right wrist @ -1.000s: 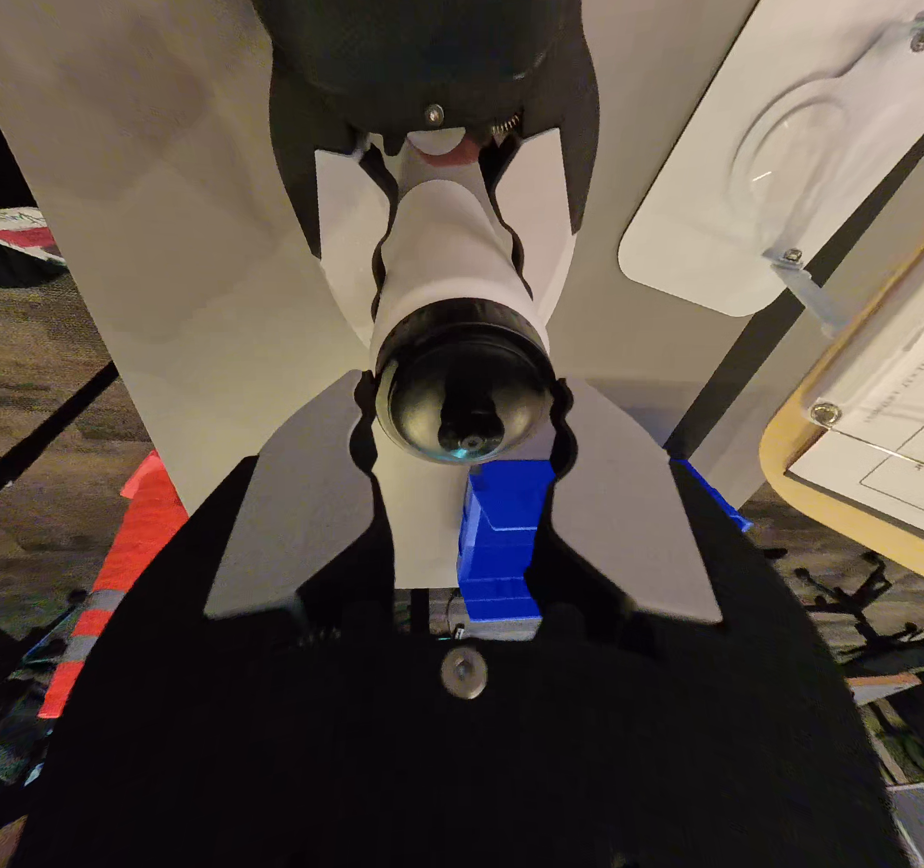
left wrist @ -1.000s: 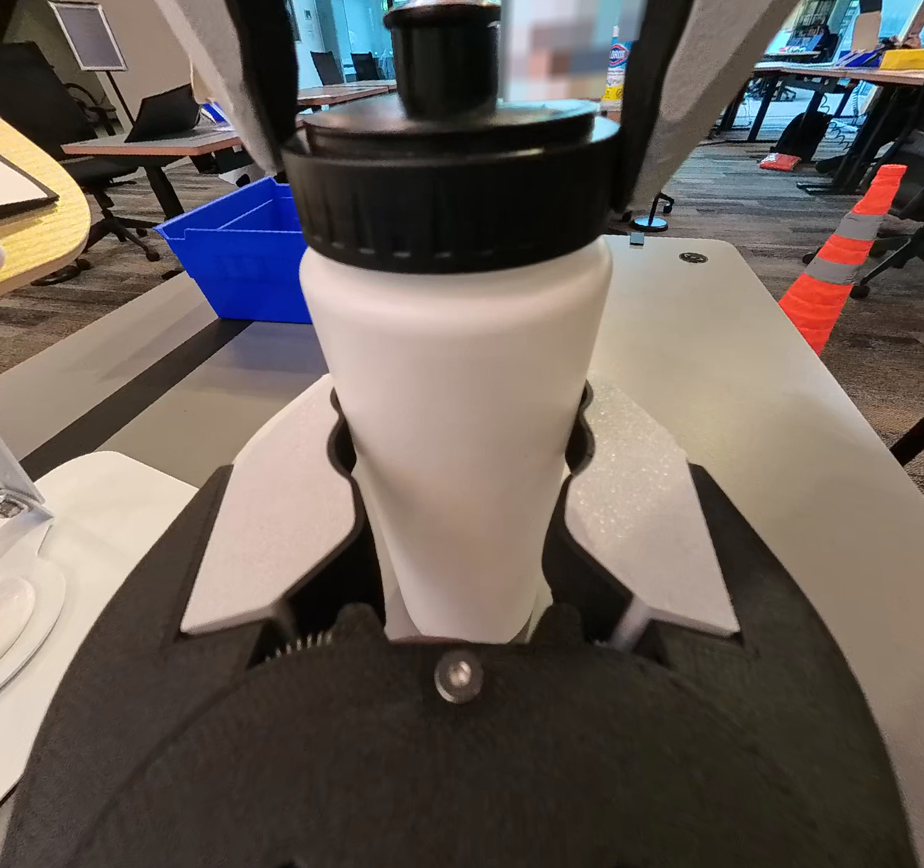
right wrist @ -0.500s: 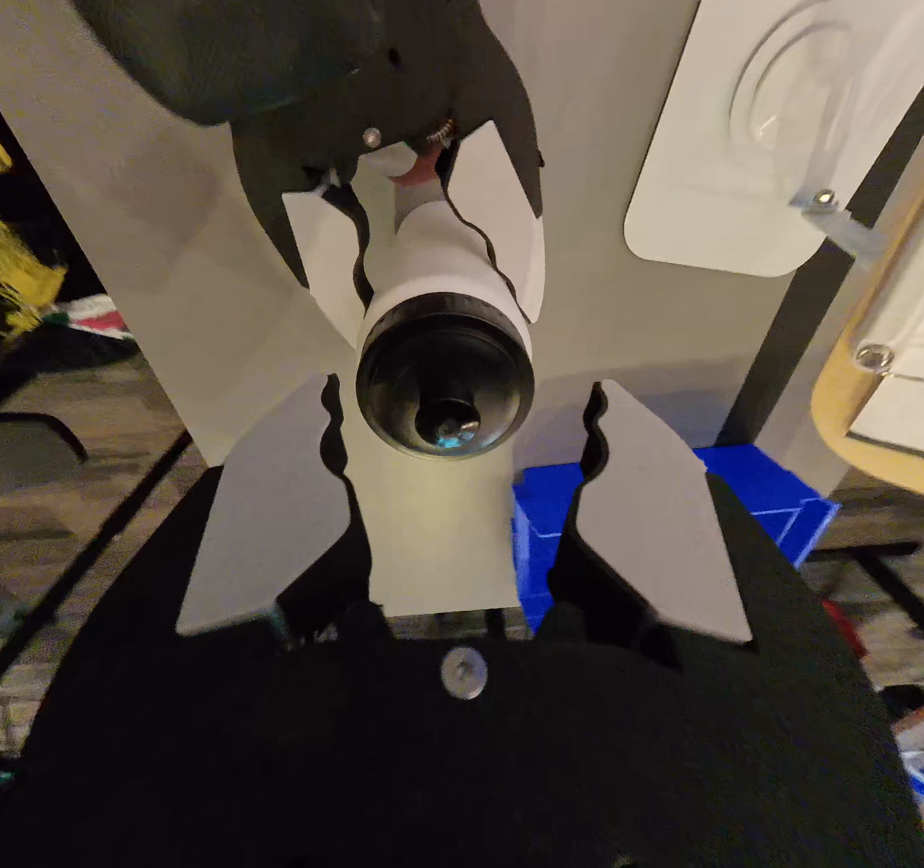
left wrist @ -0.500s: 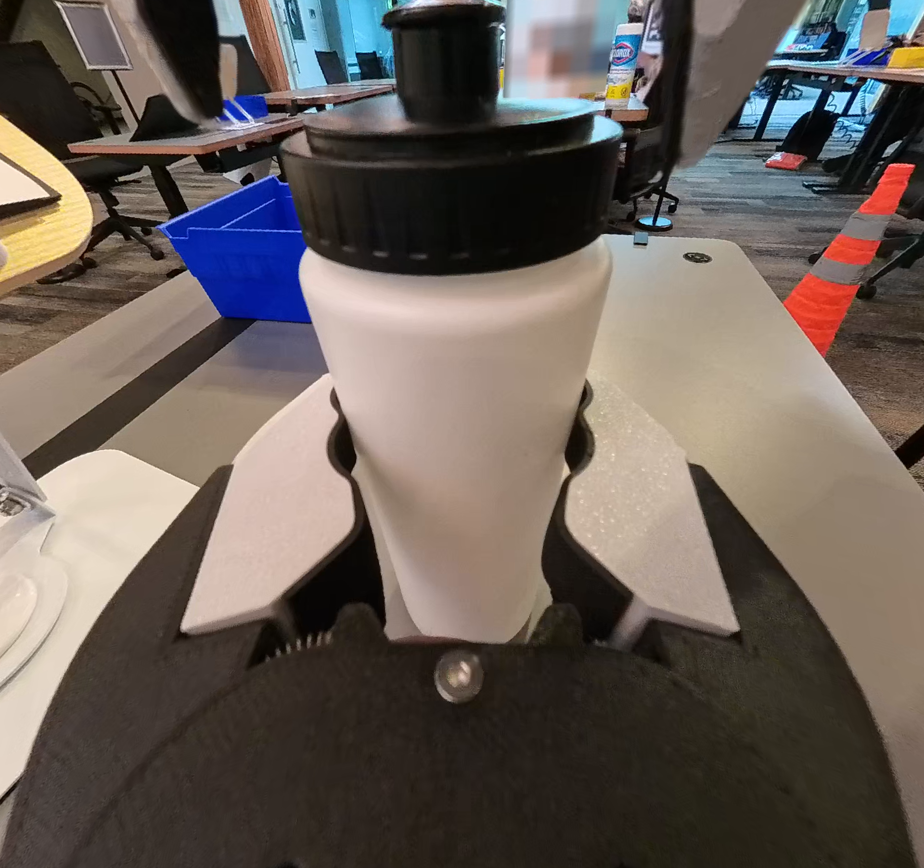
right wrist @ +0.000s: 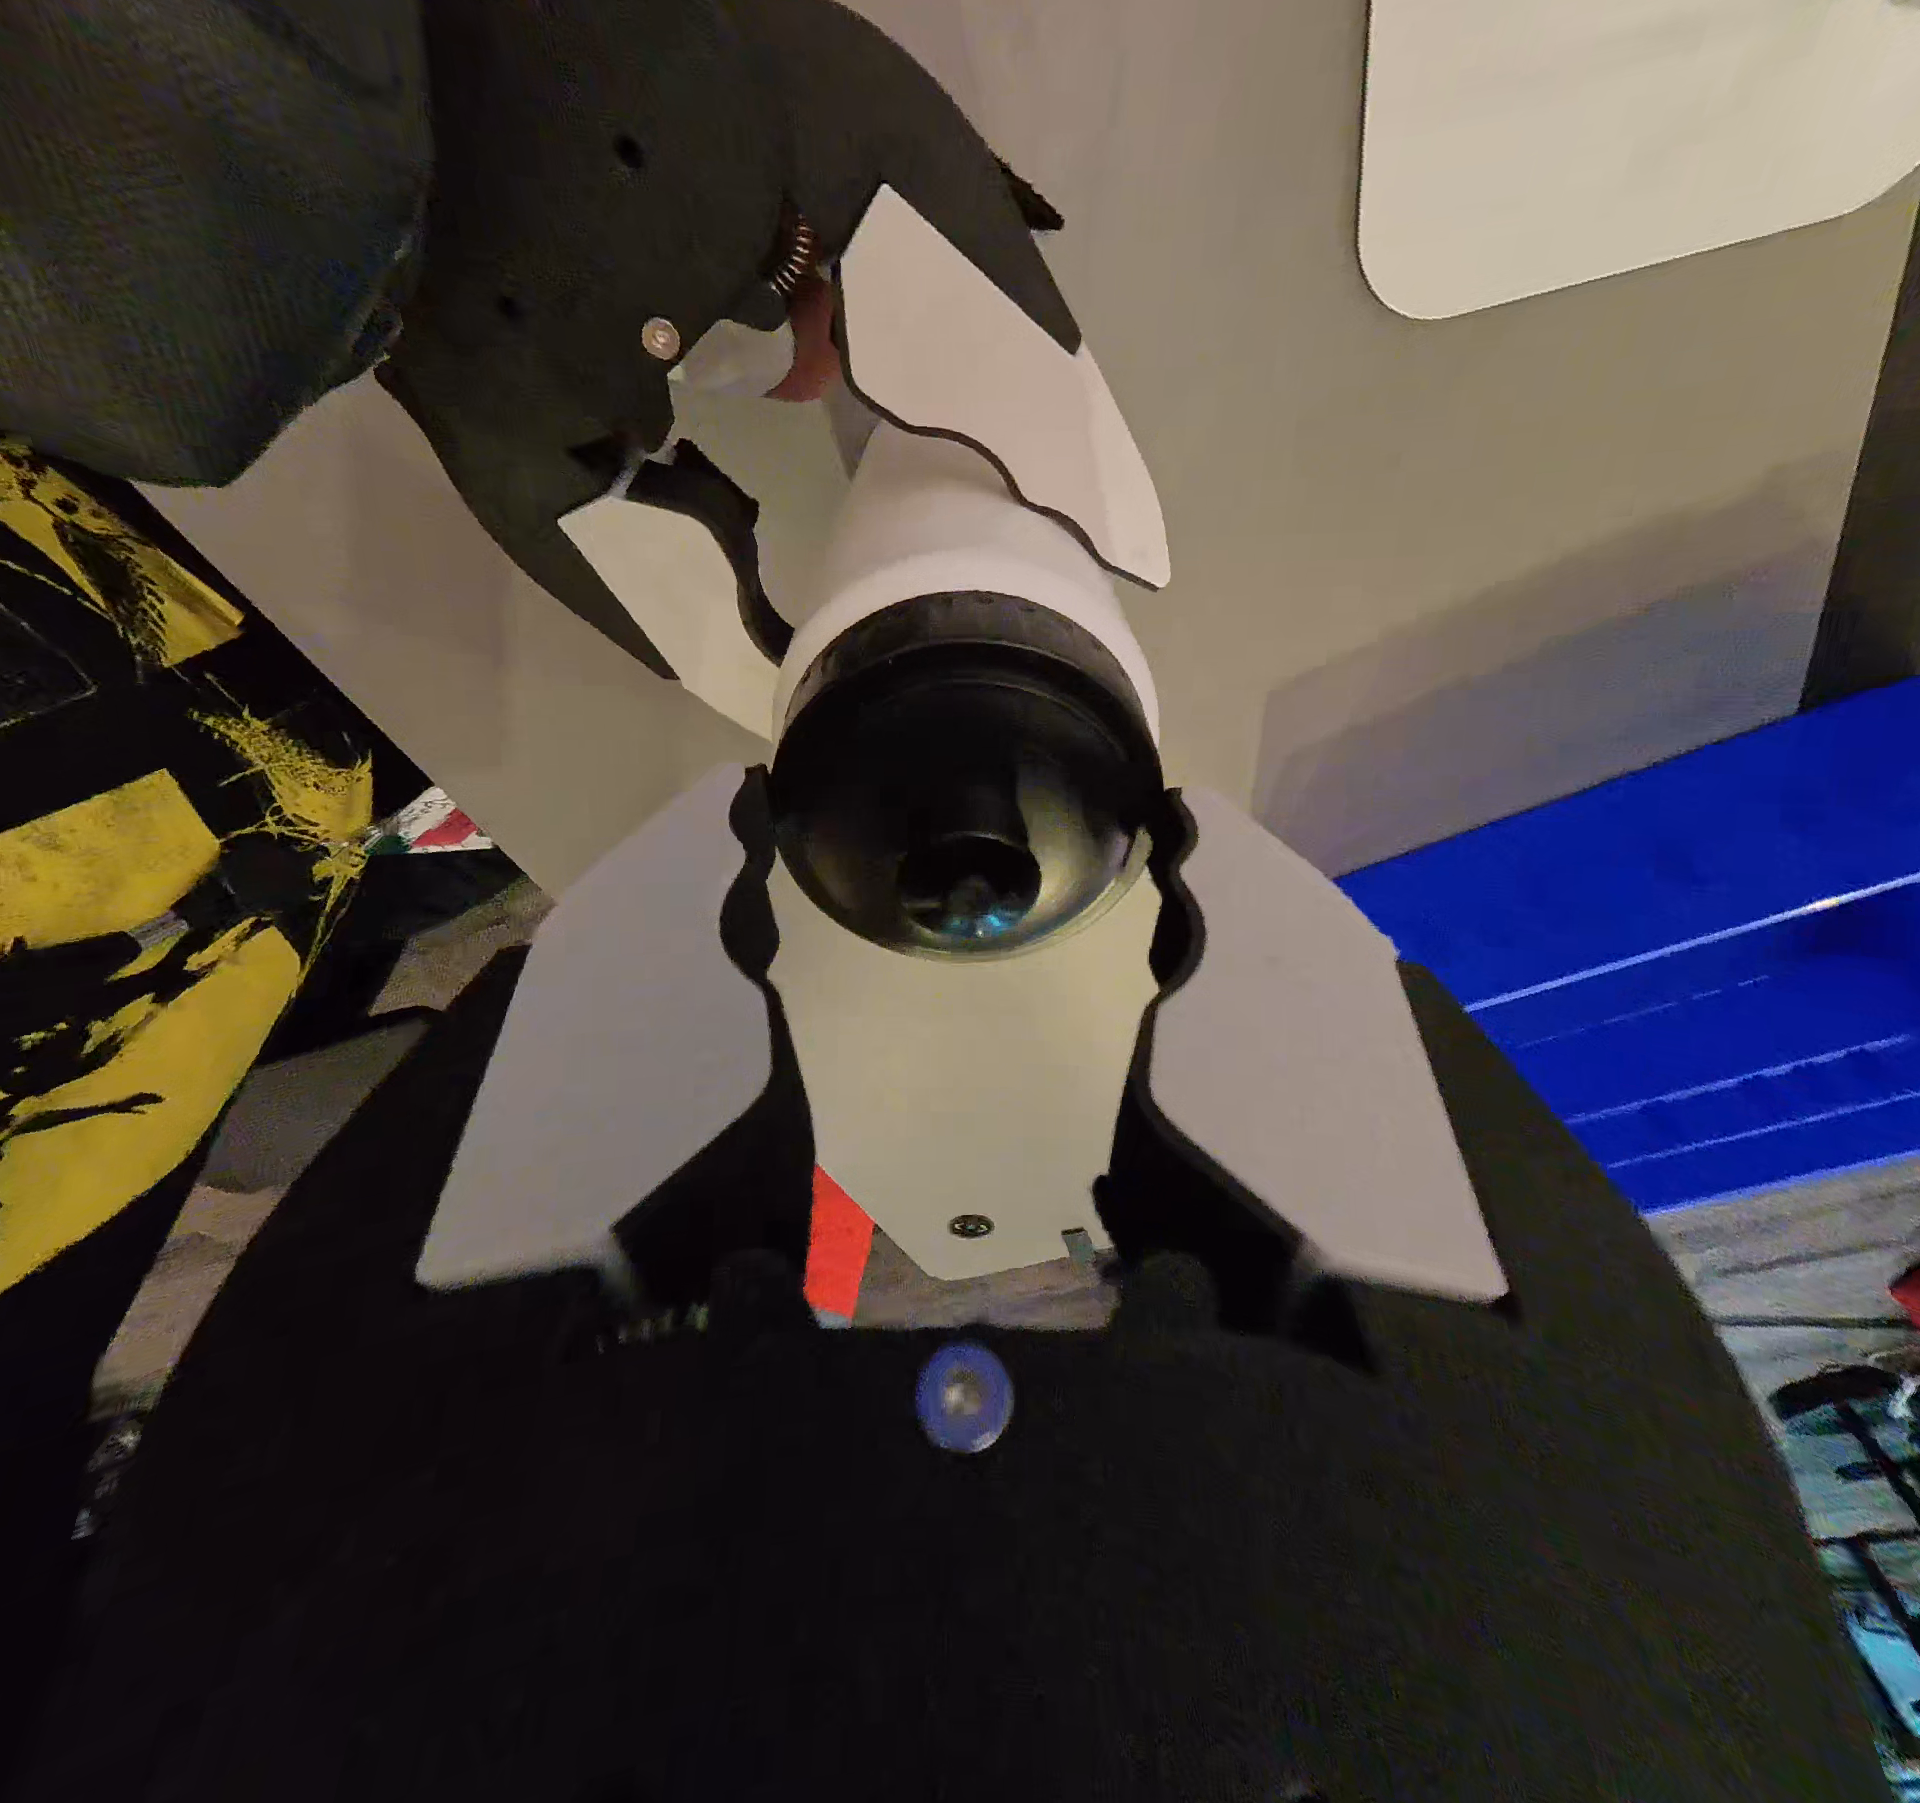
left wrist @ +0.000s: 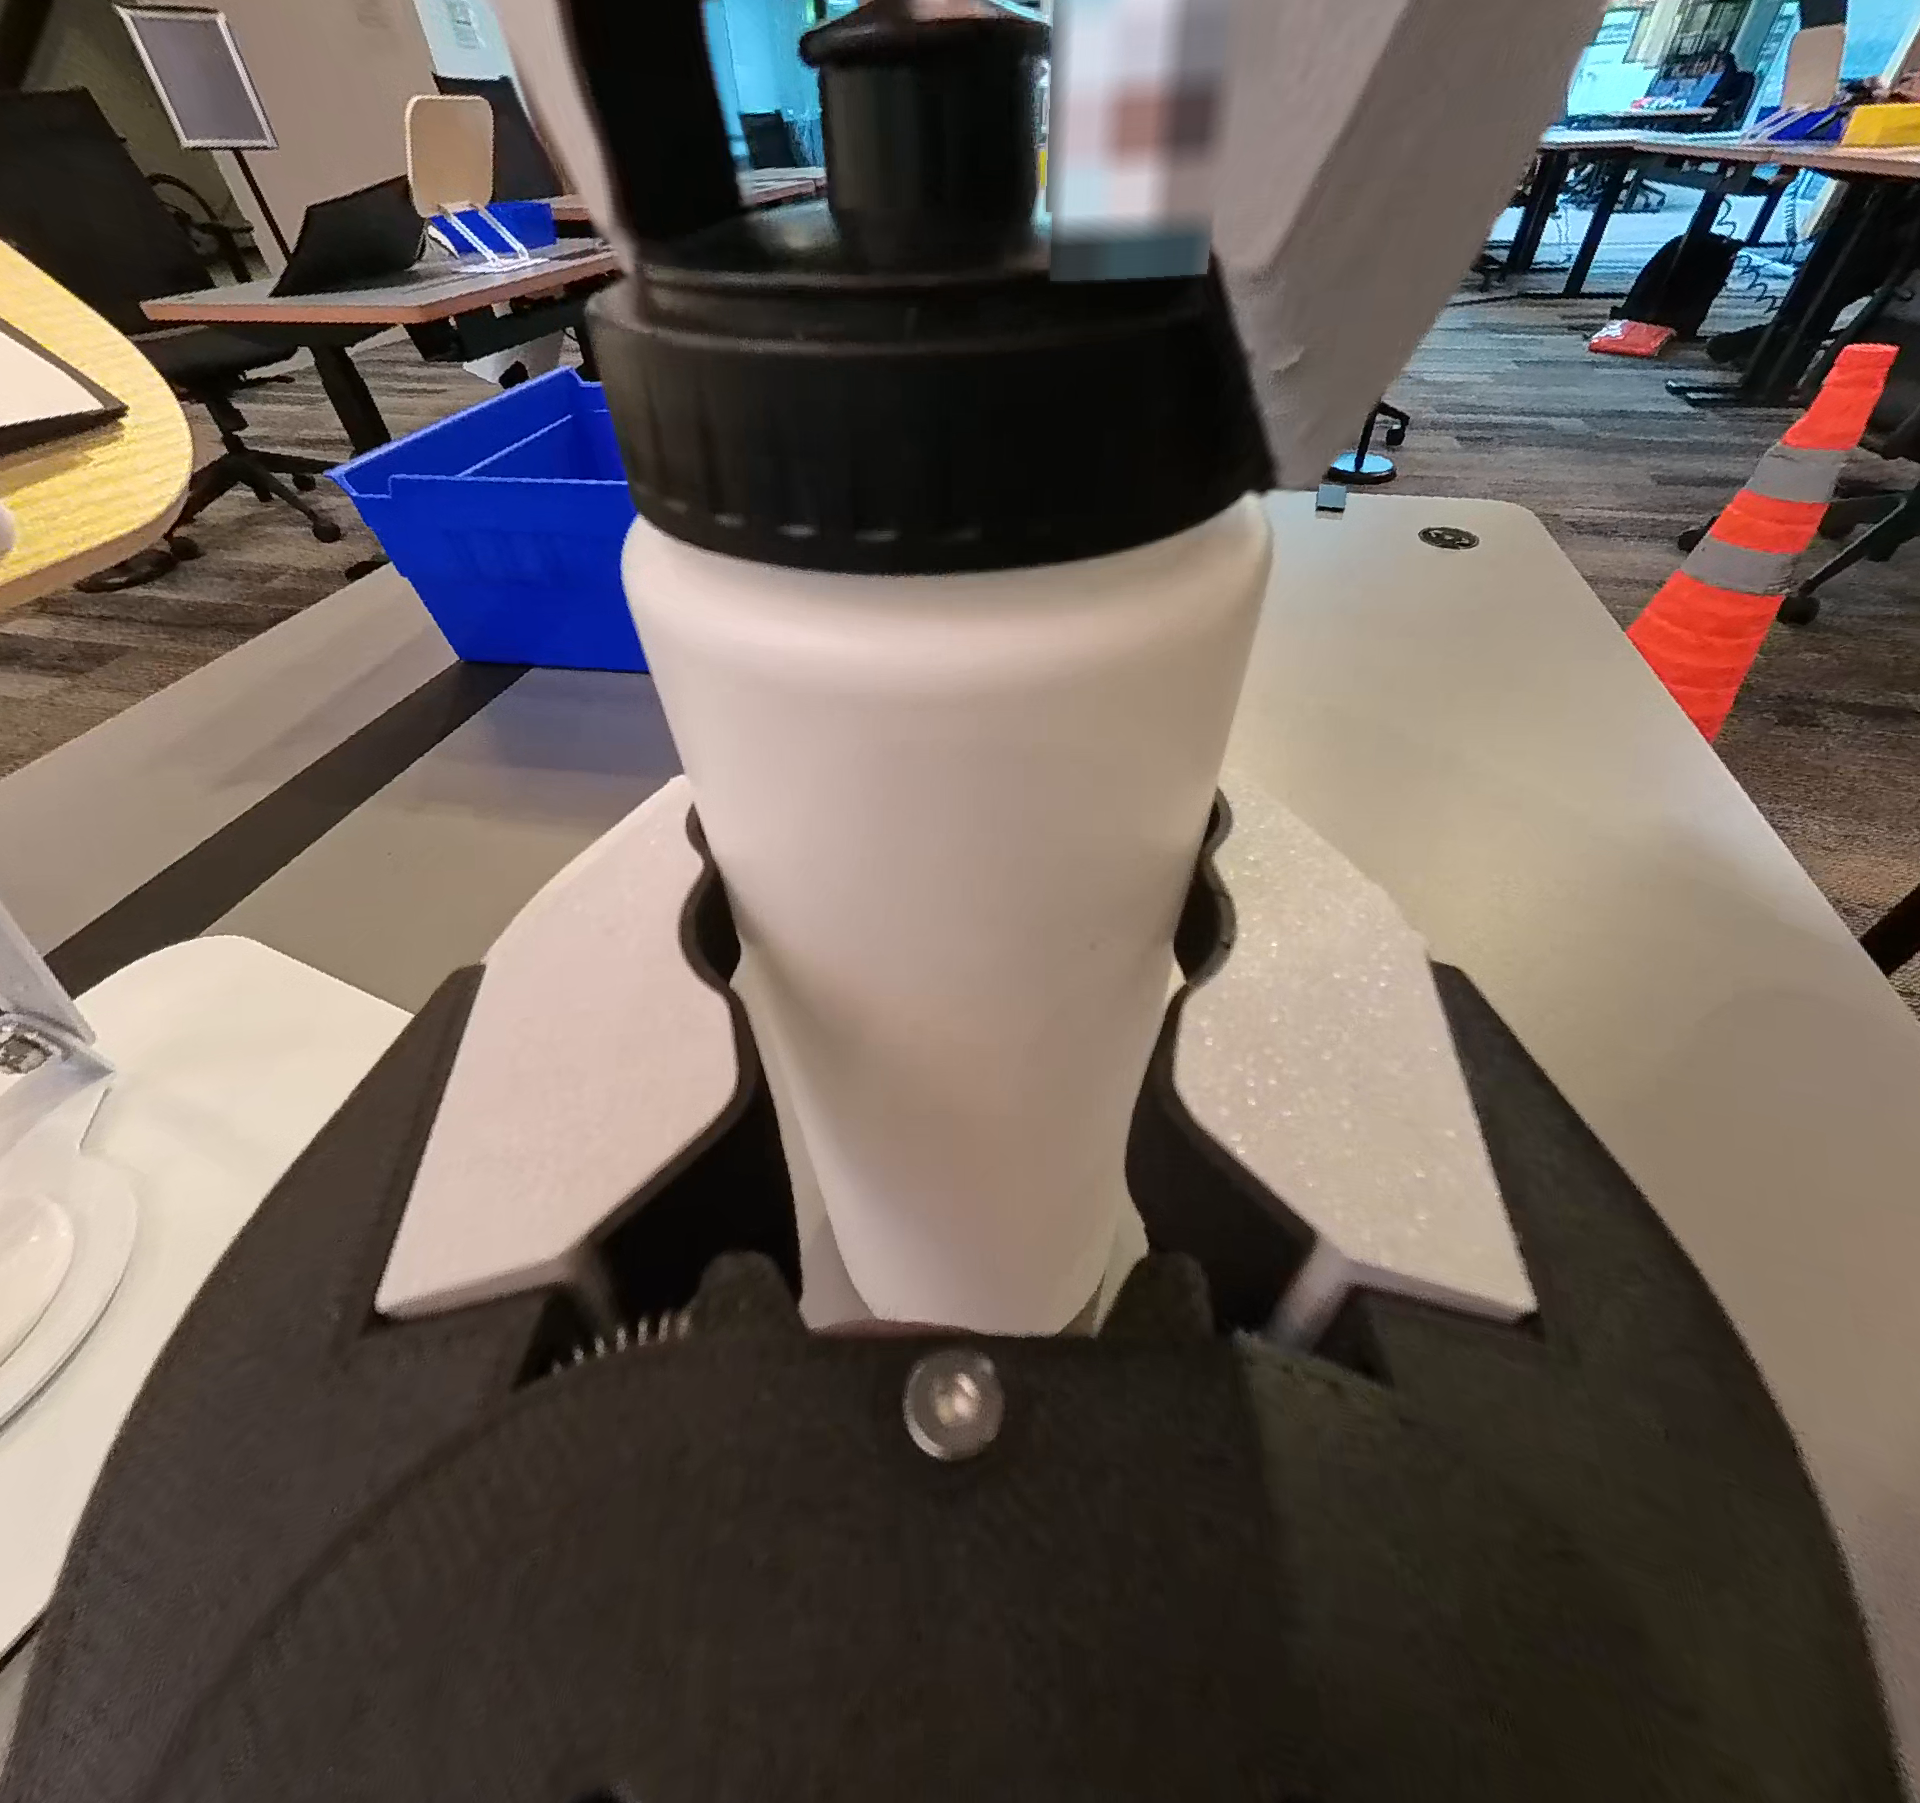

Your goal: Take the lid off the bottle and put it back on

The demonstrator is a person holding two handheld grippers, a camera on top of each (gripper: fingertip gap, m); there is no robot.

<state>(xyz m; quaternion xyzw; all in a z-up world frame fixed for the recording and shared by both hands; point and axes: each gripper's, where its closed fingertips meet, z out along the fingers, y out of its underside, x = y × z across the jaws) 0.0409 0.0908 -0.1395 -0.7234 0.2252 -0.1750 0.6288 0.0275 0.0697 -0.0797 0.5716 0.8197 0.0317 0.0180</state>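
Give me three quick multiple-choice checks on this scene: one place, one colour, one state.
1. Where is the blue plastic bin?
A) on the carpet beside the cone
B) on the grey table, behind the white plastic bottle
C) stacked on the bottle

2. What colour is the ribbed screw lid?
A) white
B) black
C) orange

3. The lid is:
A) seated on the bottle
B) lying on the table
C) dropped in the bin

Answers: 1 B, the bin rests on the tabletop beyond the bottle; 2 B, it shows black against the white body; 3 A, its skirt wraps the bottle's neck.
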